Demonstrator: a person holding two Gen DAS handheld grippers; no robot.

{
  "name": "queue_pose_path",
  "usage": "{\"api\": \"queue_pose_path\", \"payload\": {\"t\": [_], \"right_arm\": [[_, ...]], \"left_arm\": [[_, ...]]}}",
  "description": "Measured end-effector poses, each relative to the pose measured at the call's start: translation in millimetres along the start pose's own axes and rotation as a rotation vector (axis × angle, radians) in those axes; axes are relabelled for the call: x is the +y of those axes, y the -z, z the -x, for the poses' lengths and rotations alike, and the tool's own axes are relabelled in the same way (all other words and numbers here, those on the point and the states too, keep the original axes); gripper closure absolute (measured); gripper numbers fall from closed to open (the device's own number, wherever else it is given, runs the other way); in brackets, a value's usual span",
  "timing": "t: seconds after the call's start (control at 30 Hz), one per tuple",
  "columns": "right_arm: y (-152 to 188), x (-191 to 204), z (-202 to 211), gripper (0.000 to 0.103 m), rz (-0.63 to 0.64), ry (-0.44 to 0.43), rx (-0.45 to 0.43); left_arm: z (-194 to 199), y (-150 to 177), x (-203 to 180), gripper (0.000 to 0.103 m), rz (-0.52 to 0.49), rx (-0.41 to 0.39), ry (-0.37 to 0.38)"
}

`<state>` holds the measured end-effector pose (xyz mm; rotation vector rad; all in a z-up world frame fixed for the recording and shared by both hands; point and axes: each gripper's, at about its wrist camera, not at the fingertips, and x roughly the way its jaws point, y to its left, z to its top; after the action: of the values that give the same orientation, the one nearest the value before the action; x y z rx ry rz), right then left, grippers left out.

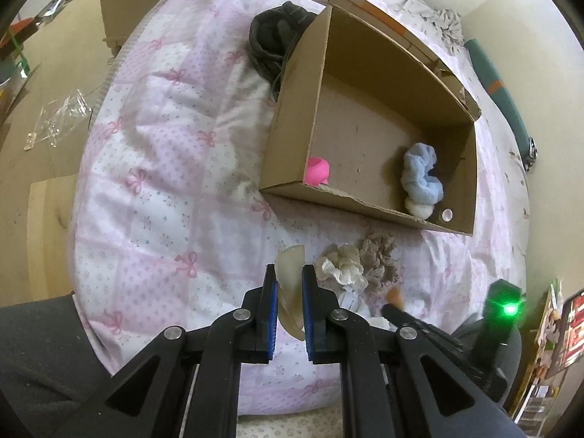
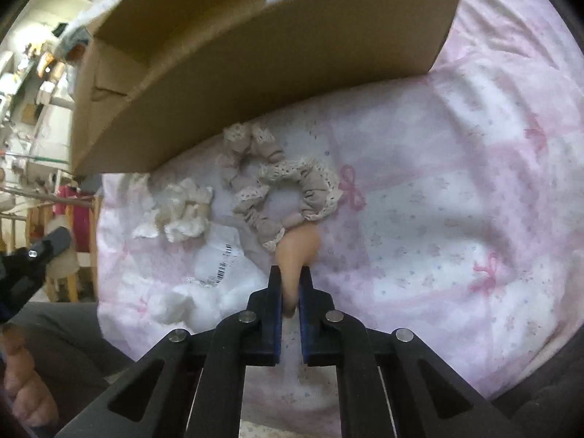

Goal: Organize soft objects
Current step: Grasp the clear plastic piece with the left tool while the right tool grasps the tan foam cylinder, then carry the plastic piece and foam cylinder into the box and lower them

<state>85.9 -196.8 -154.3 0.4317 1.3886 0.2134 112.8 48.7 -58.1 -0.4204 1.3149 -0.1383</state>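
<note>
Pinching a translucent pad (image 1: 290, 284), left fingers (image 1: 272, 281) close; right fingers (image 2: 274, 284) clamp a peach piece (image 2: 297, 248).

A bed (image 1: 153, 168) under a pink bow-print quilt, tan floor (image 1: 54, 84) alongside, cream wall (image 1: 529, 36) behind.

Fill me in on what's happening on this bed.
A person is sorting soft things into a cardboard box. The left hand-held gripper is shut on a pale translucent pad; the right hand-held gripper is shut on a peach one. Two scrunchies lie outside; a blue one is boxed.
</note>
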Motion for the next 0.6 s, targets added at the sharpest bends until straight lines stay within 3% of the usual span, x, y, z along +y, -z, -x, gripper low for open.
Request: {"api": "queue_pose_path", "payload": {"t": [0.2, 0.4, 0.6], "right_arm": [[7, 7, 37, 0.094, 0.047, -0.023, -0.074], [22, 22, 67, 0.094, 0.129, 0.022, -0.094], [20, 41, 114, 0.094, 0.162, 0.02, -0.213]], "left_arm": [[2, 4, -9, 0.092, -0.032, -0.007, -0.014], [9, 9, -18, 0.092, -0.064, -0.021, 0.008], [16, 11, -14, 0.092, -0.105, -0.042, -0.022]]}}
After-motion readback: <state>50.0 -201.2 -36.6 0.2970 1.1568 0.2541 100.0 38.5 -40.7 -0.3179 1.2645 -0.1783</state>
